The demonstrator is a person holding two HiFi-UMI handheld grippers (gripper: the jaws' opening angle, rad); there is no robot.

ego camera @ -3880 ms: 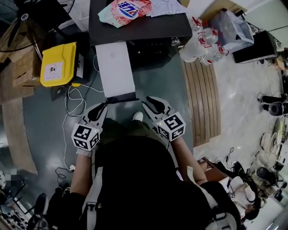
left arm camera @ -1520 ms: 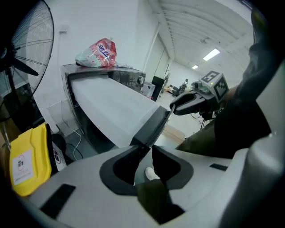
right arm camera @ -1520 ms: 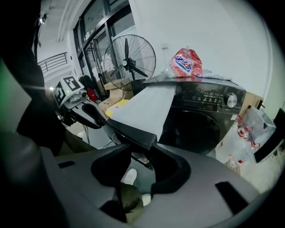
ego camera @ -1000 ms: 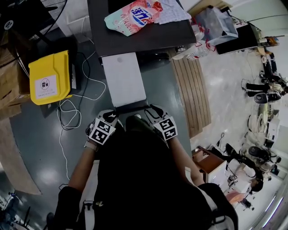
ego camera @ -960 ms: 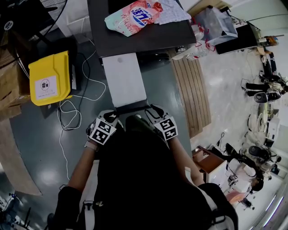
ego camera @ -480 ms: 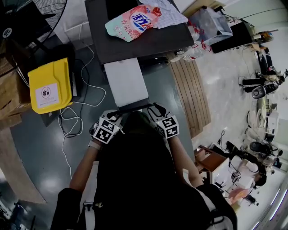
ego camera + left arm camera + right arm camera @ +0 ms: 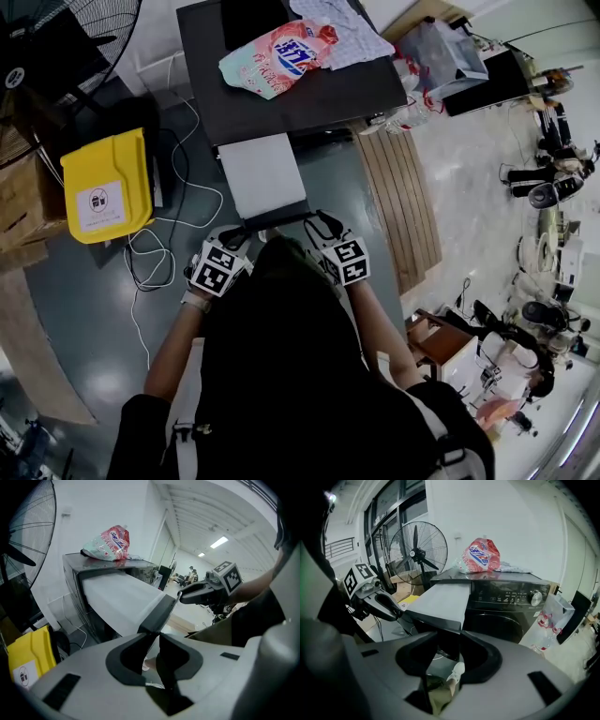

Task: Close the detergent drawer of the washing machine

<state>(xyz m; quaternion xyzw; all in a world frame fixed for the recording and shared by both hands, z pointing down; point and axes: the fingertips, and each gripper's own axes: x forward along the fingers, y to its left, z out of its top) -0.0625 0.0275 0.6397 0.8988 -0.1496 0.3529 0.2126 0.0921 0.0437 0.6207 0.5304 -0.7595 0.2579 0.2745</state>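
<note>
The dark washing machine (image 7: pixel 309 94) has its long white detergent drawer (image 7: pixel 262 173) pulled far out toward me, ending in a dark front panel (image 7: pixel 277 217). My left gripper (image 7: pixel 236 232) is at the panel's left corner and my right gripper (image 7: pixel 323 223) at its right corner. In the left gripper view the panel's corner (image 7: pixel 157 613) runs between the left gripper's (image 7: pixel 157 634) narrow jaws, which pinch it. In the right gripper view the panel (image 7: pixel 431 620) sits the same way in the right gripper (image 7: pixel 461 631), with the machine's door and dial (image 7: pixel 501 606) behind.
A detergent bag (image 7: pixel 281 56) and a cloth lie on the machine's top. A yellow bin (image 7: pixel 103 183), loose cables (image 7: pixel 159 244) and a standing fan (image 7: pixel 56 37) are at the left. A wooden pallet (image 7: pixel 398 206) with bottles lies at the right.
Both grippers have moved toward the machine with the front panel, and the drawer's white length showing has grown shorter.
</note>
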